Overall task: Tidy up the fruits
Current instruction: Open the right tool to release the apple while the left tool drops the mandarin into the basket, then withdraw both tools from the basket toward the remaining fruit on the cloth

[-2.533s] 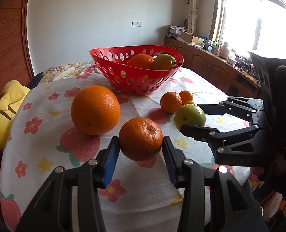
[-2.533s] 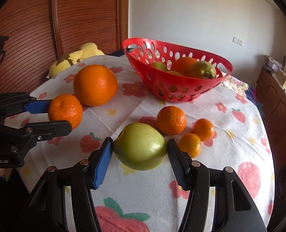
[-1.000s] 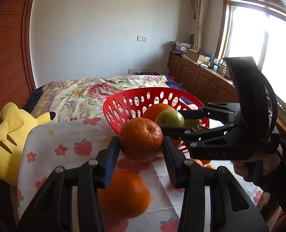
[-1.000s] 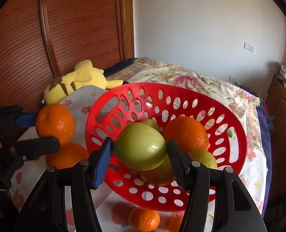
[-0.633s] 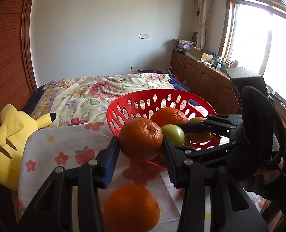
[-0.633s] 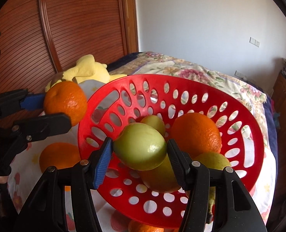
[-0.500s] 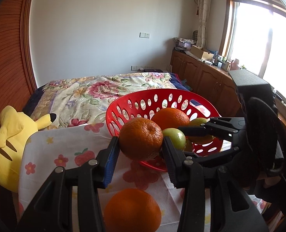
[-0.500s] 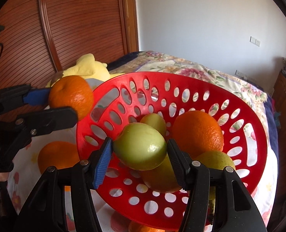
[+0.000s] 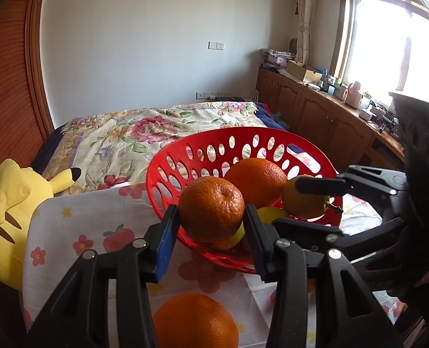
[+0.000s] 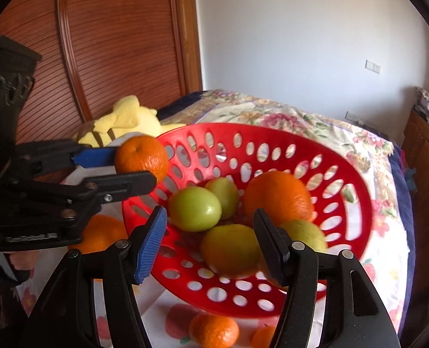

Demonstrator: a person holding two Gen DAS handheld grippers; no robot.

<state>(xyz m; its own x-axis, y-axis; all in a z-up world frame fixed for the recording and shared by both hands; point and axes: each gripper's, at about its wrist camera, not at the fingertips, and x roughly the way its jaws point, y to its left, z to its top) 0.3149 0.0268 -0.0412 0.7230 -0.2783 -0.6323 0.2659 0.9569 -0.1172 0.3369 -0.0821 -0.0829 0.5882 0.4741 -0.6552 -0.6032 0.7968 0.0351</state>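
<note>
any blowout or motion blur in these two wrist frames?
Left wrist view: window blown out white at upper right, the orange in the left hand-held gripper sharp. Right wrist view: even light, no glare, but the red basket and its fruit smear toward the right; strong fisheye bending in both.

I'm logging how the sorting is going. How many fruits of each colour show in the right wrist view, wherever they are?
Orange: 5. Basket orange, mandarin in the left tool, big orange and two small oranges outside the red basket.
Green or yellow-green: 4. Green fruits, all in the basket.
Total: 9
</note>
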